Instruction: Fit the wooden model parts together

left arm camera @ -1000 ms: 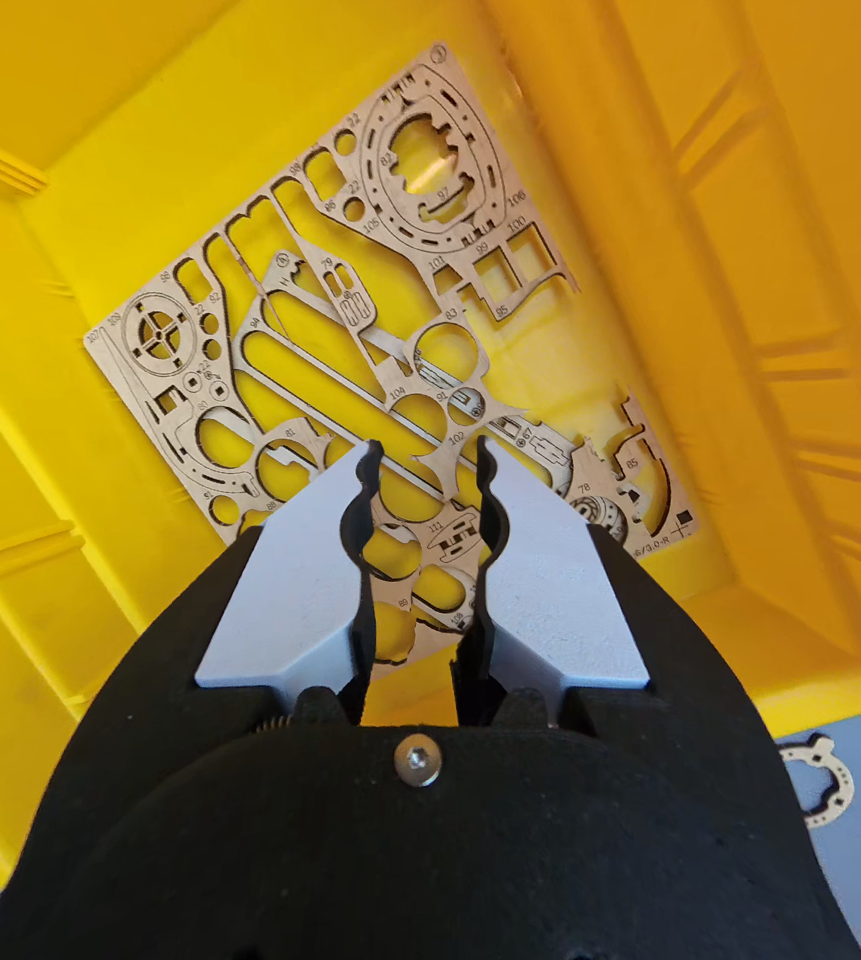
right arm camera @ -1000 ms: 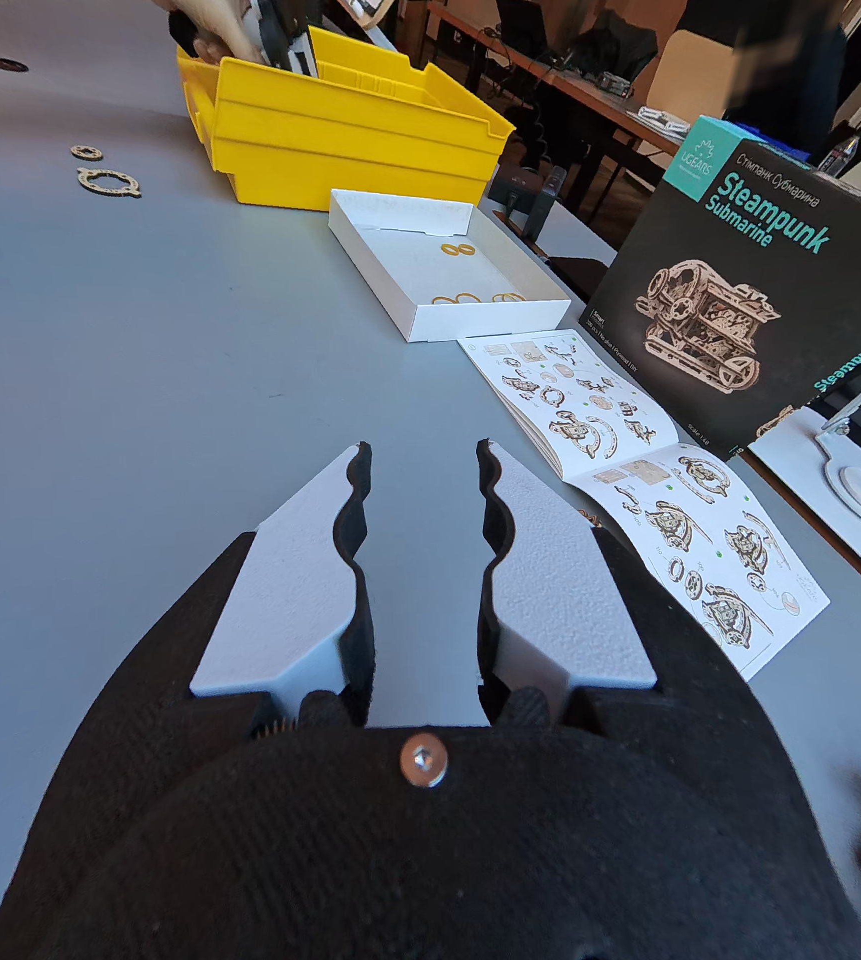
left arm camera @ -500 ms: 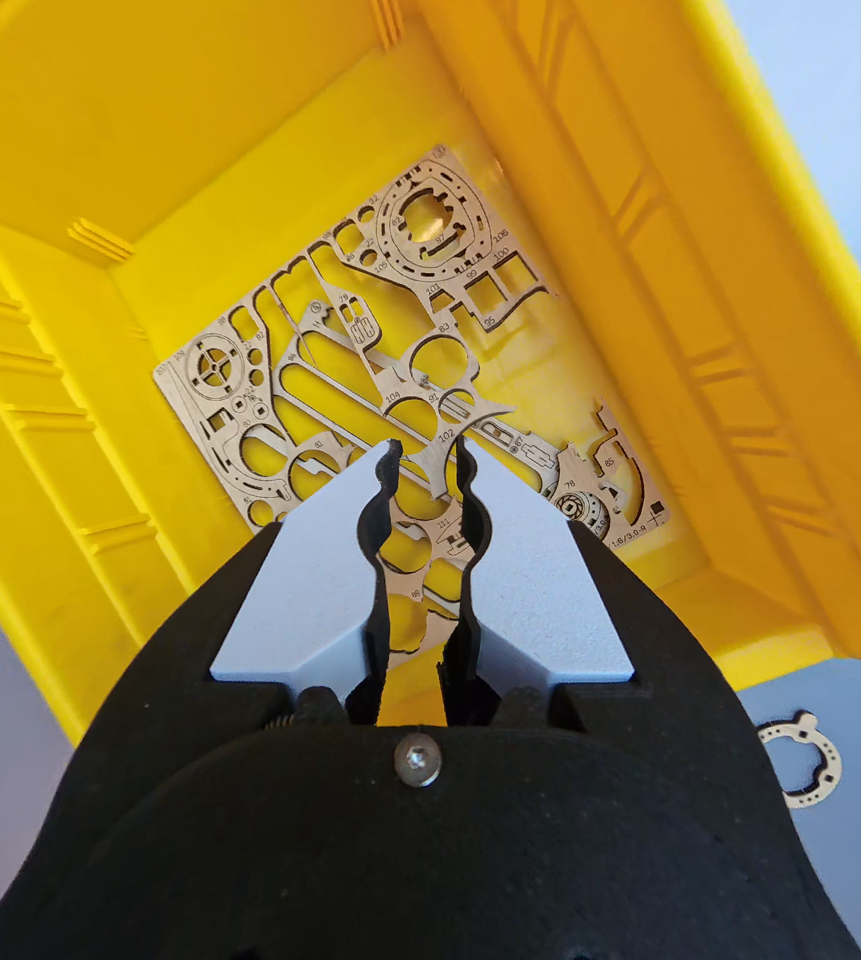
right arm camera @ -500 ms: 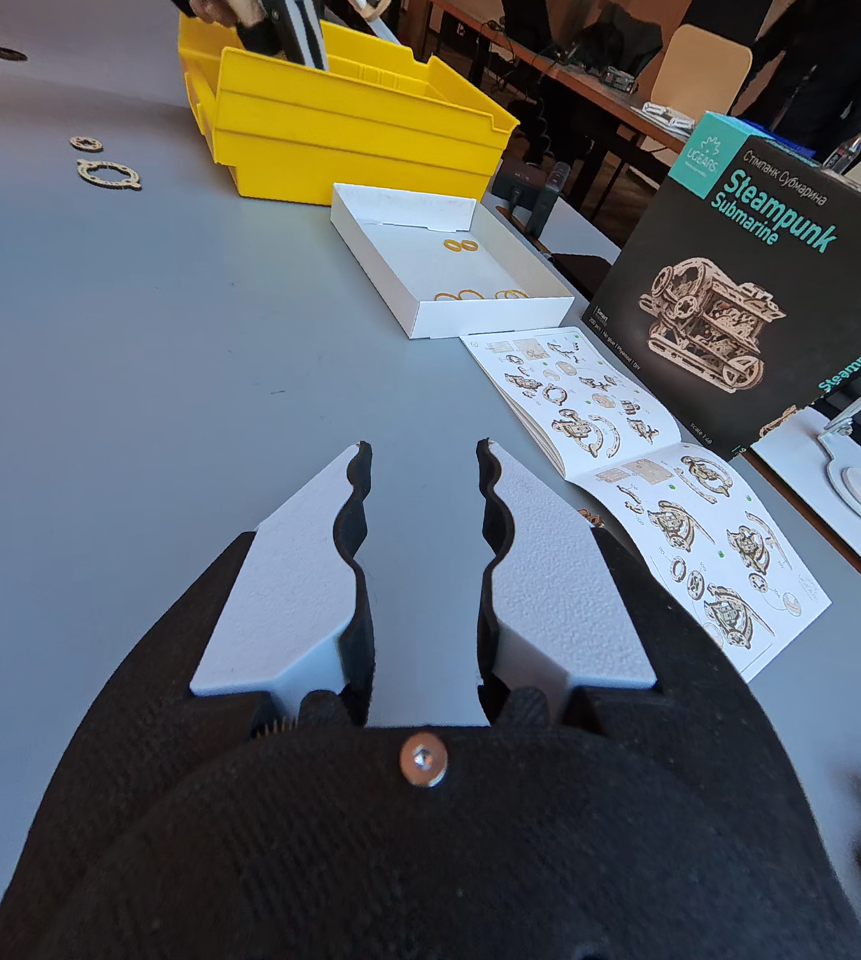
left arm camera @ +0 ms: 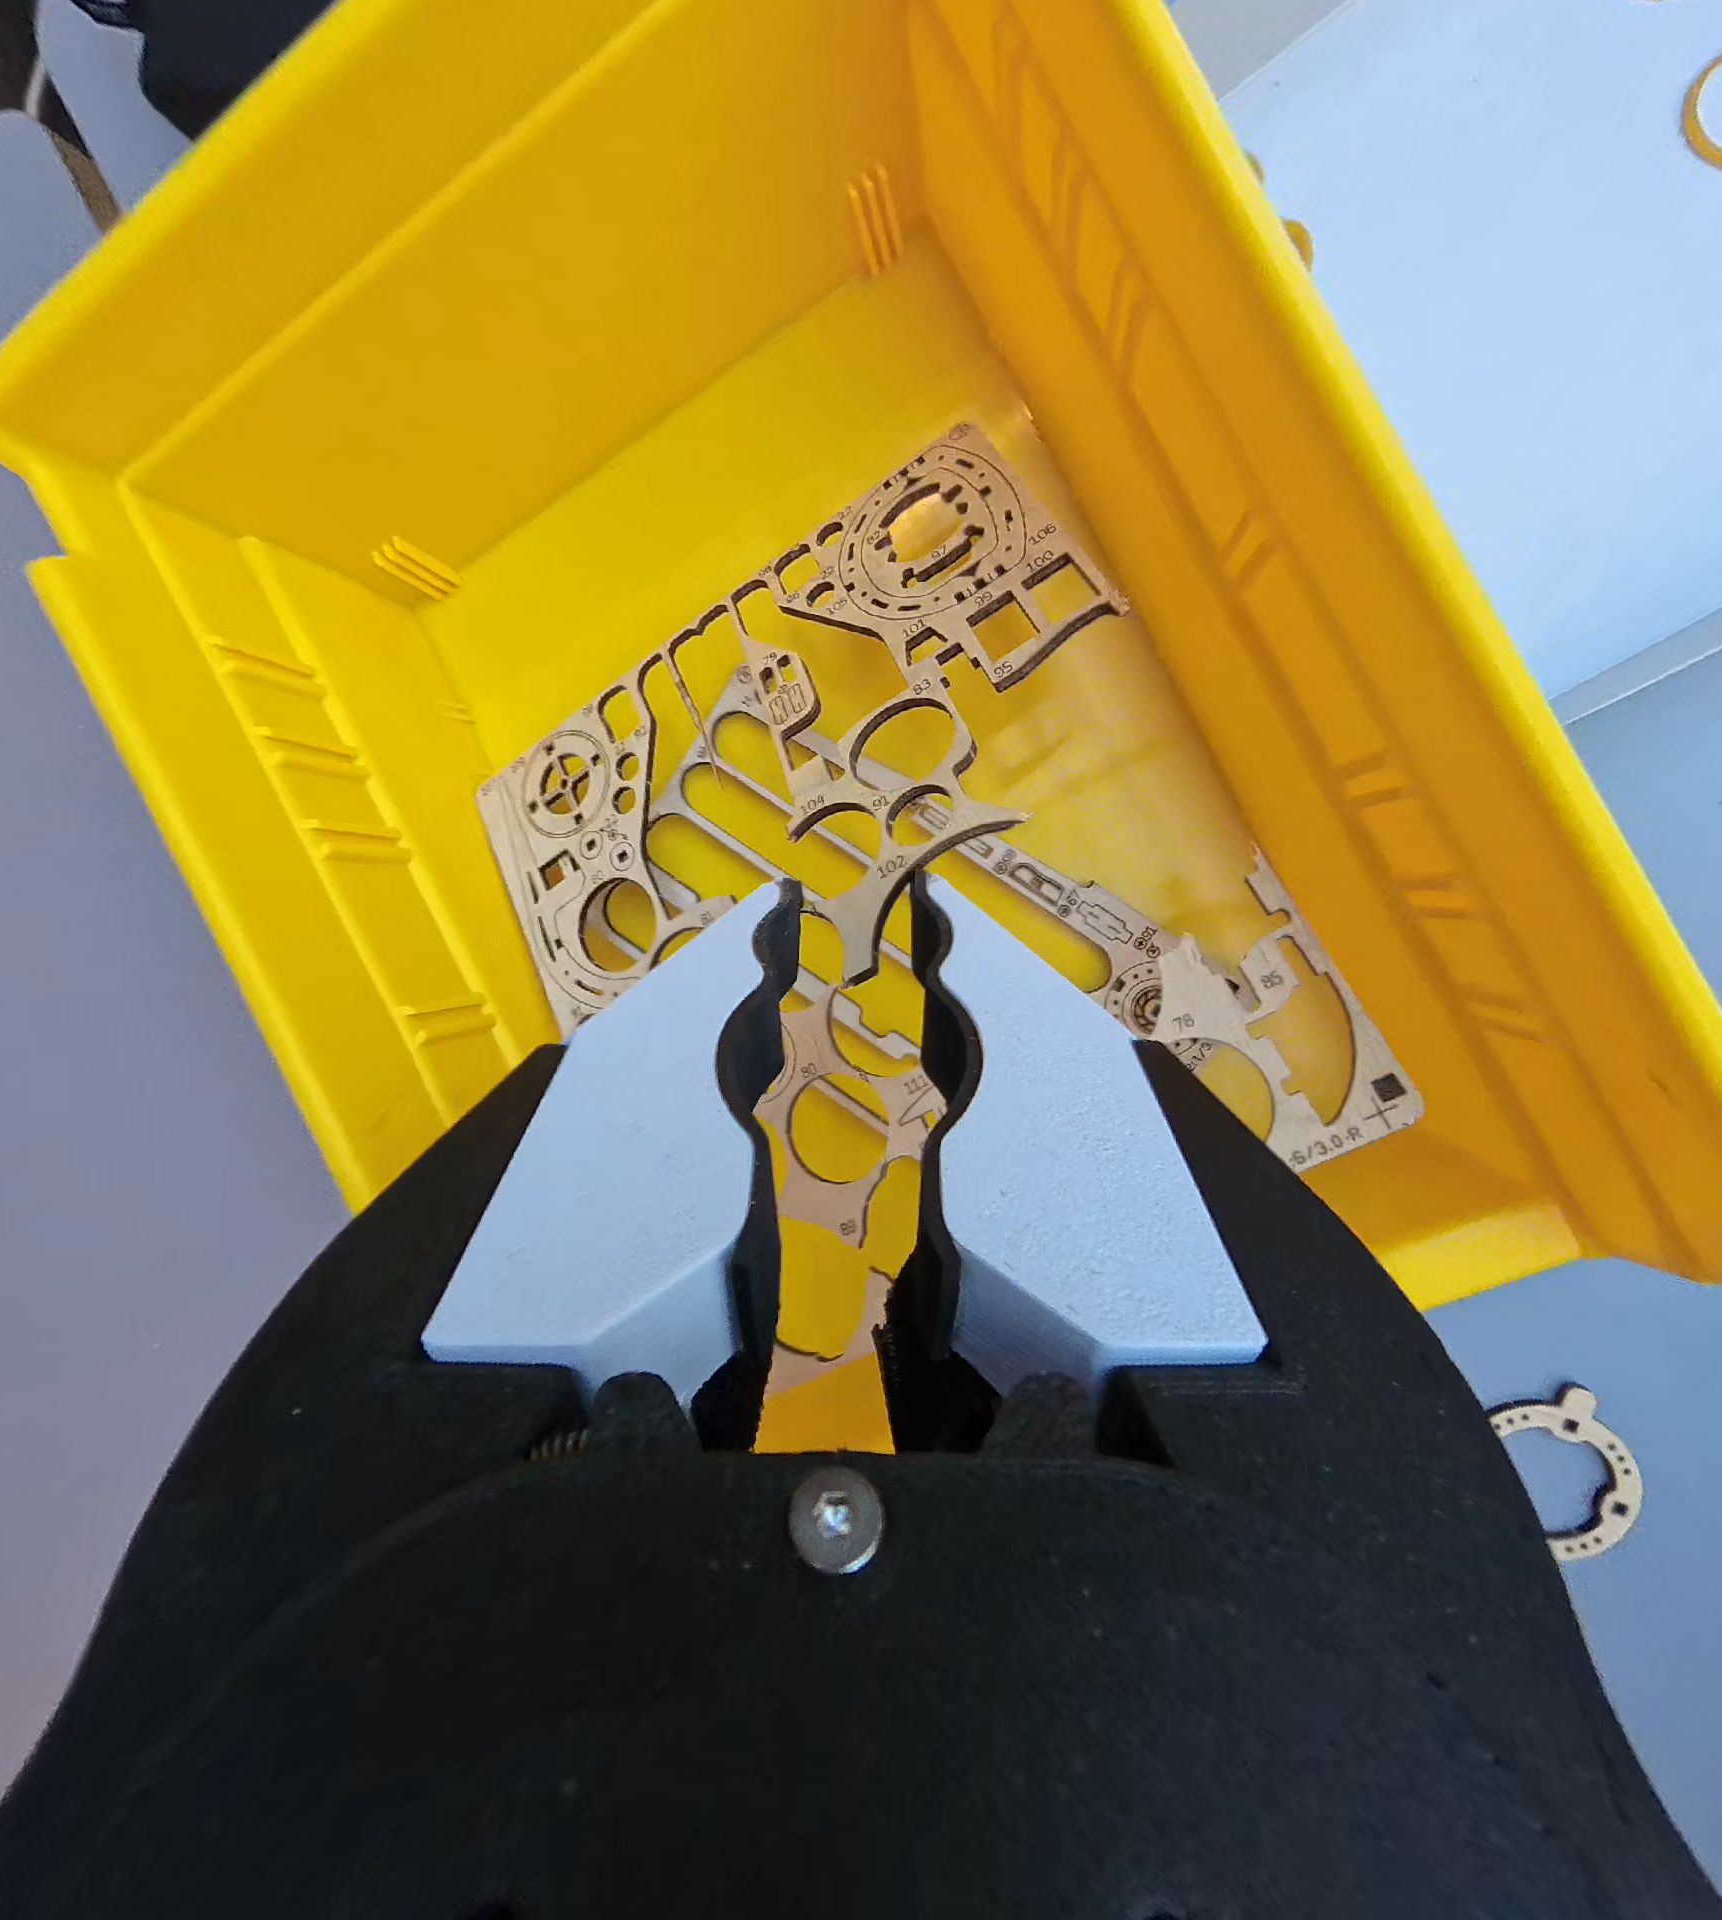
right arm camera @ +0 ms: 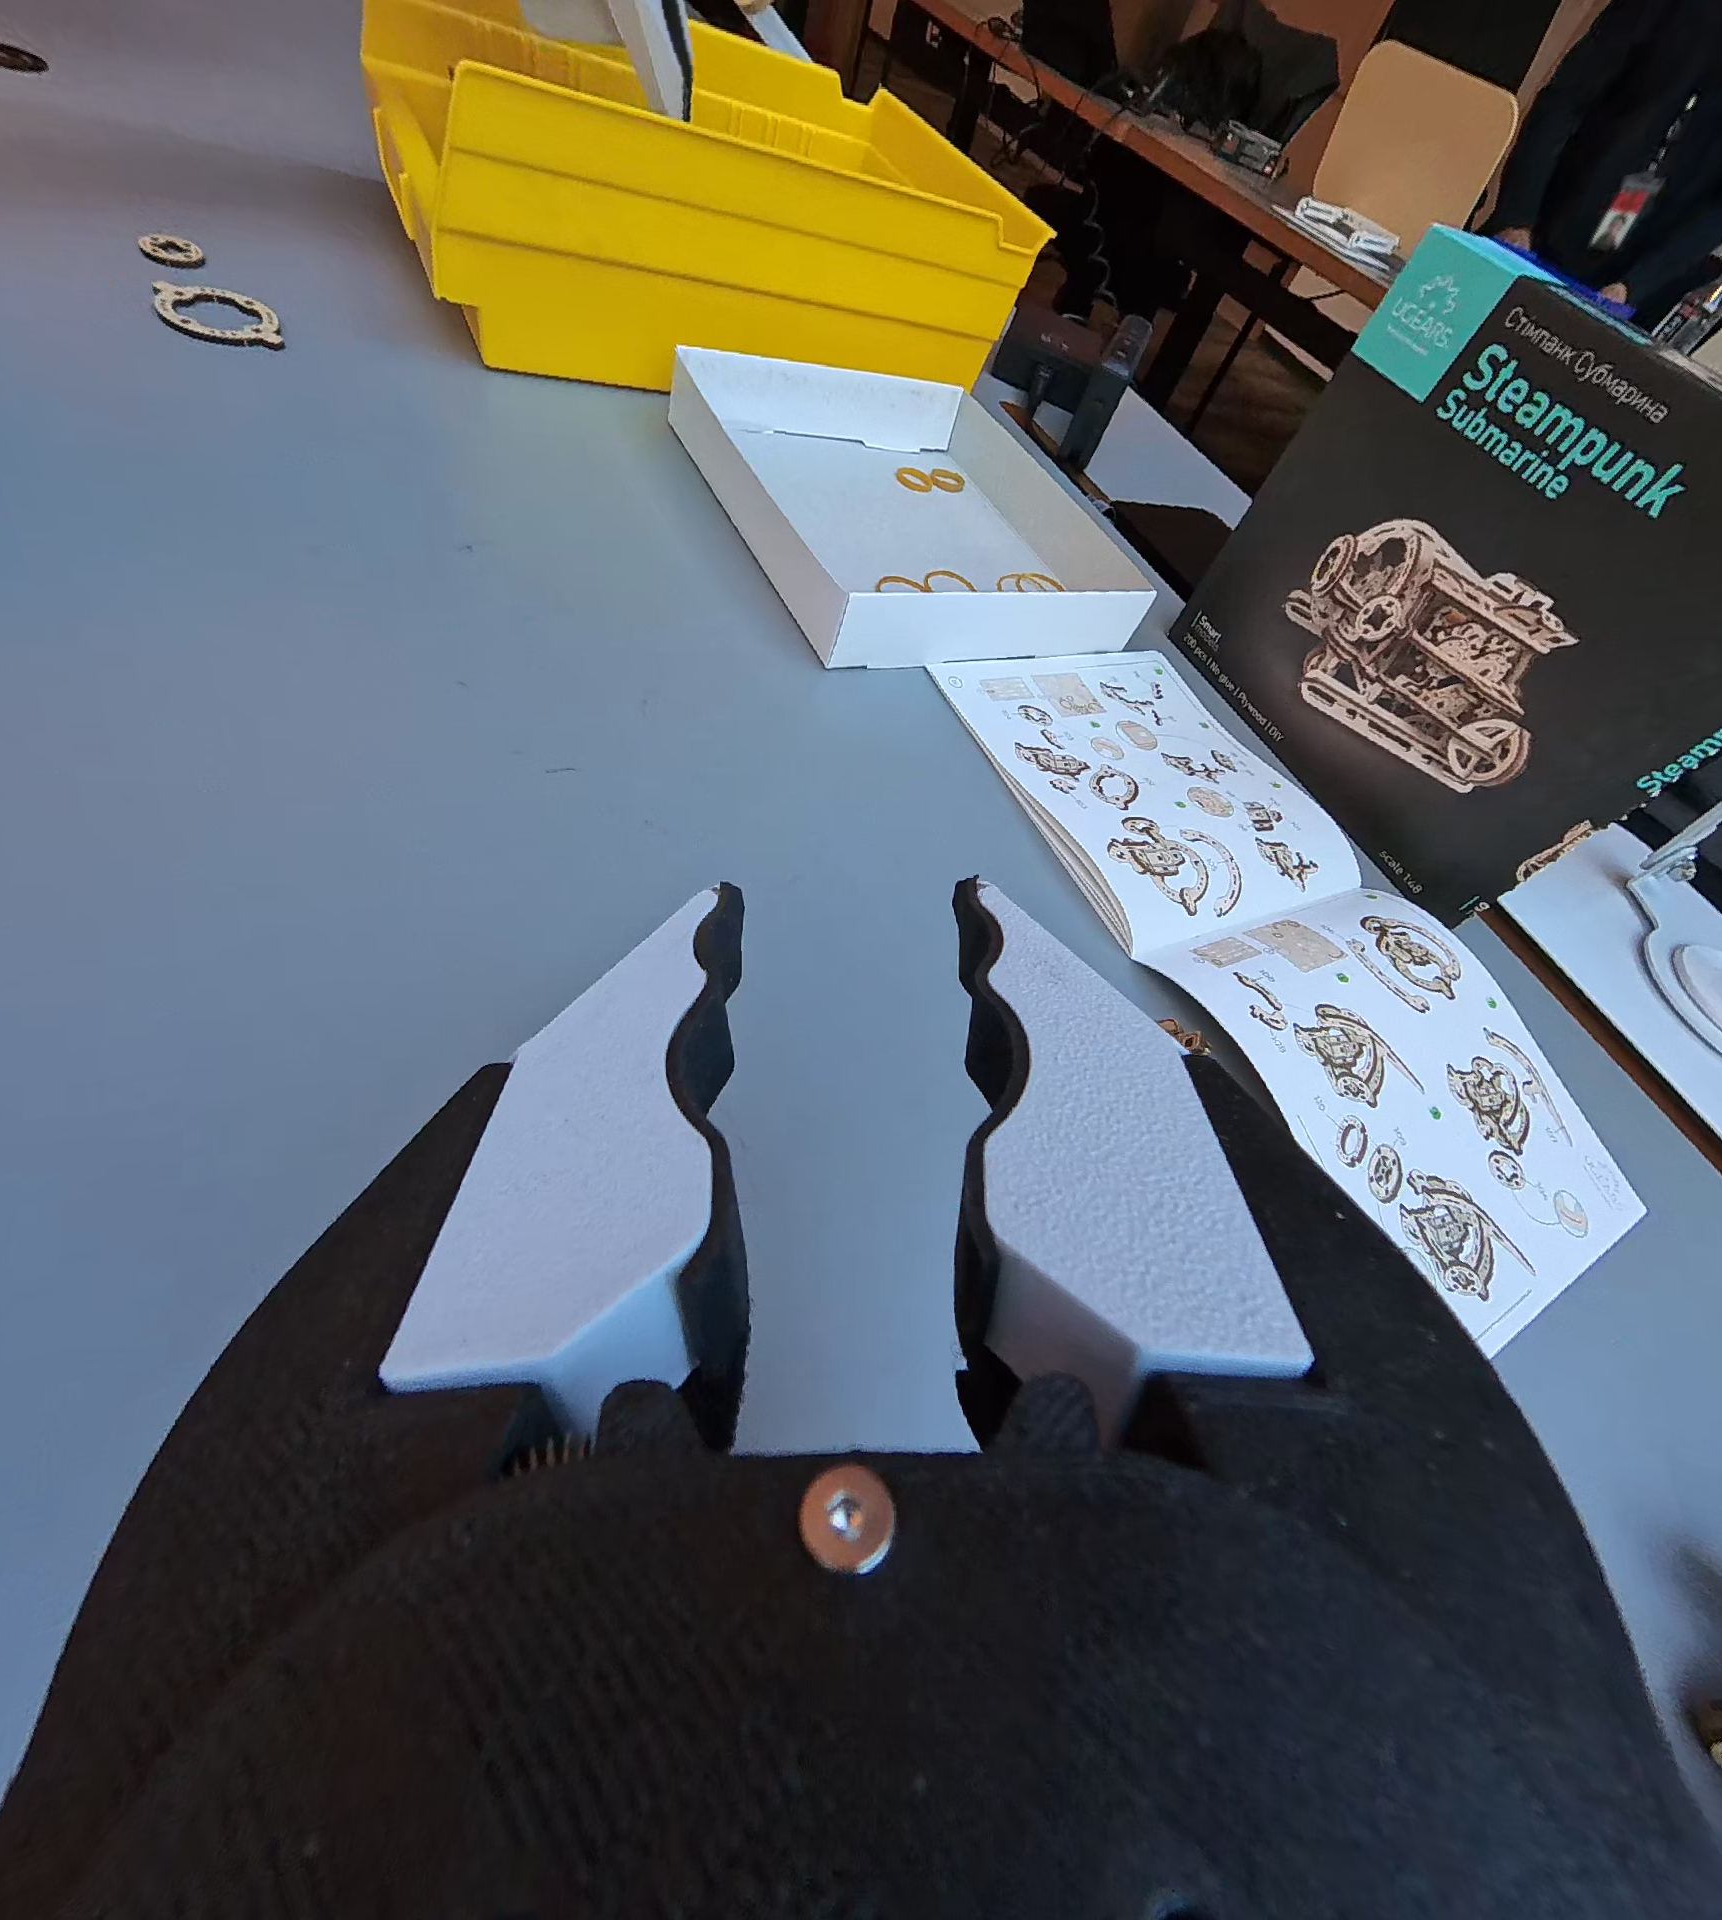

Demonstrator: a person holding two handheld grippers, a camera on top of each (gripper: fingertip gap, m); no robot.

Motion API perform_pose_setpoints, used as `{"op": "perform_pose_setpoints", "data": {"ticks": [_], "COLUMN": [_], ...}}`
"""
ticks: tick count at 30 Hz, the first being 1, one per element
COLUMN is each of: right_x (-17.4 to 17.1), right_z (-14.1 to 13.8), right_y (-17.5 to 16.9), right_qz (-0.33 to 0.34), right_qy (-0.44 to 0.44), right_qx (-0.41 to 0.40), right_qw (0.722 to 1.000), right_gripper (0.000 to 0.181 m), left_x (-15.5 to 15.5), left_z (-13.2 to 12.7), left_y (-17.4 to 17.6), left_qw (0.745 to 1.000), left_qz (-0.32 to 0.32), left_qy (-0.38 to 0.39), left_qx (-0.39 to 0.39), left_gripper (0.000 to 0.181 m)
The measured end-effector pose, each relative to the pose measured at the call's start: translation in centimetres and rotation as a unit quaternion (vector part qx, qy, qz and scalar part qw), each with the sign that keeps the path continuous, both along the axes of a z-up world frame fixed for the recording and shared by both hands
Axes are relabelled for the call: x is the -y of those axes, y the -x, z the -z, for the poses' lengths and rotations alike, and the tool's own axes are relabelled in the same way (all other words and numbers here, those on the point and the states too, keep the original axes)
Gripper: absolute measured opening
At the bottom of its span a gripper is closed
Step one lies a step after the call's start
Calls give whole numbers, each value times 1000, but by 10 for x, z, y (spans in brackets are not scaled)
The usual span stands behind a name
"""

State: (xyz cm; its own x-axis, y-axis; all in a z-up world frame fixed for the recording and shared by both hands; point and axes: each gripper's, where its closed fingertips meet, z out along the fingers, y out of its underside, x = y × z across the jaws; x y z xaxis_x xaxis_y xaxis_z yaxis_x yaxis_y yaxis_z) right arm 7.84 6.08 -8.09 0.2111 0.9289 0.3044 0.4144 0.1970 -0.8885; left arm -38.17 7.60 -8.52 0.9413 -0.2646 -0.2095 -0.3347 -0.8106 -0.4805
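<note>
The left gripper (left arm camera: 849, 904) hung over the yellow bin (left arm camera: 566, 436), its fingers (left arm camera: 628, 1164) narrowed onto a thin wooden cut-out piece (left arm camera: 867, 894) that rose clear of the wooden parts sheet (left arm camera: 950, 582) lying flat on the bin floor. The right gripper (right arm camera: 849, 909) hovered low over the grey bench (right arm camera: 265, 675), fingers (right arm camera: 587, 1164) wide apart and holding nothing. Ahead of it lay an open instruction booklet (right arm camera: 1241, 935) and a white tray (right arm camera: 898, 520), with a wooden ring (right arm camera: 216, 312) on the bench beside the bin.
</note>
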Motion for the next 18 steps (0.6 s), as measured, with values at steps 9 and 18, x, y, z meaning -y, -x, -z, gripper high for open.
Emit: {"op": "perform_pose_setpoints", "data": {"ticks": [9,18], "right_x": [2,4], "right_z": [-2,-4], "right_y": [0,0], "right_qz": [-1,-4], "right_qy": [-10,-15], "right_qx": [5,5], "right_qw": [1000,1000], "right_gripper": [41,41], "left_x": [6,7], "left_z": [-26,-37], "left_y": [11,16], "left_qw": [999,995], "left_qz": [-15,-35], "left_qy": [-8,-52], "left_qx": [-35,-84], "left_gripper": [4,3]}}
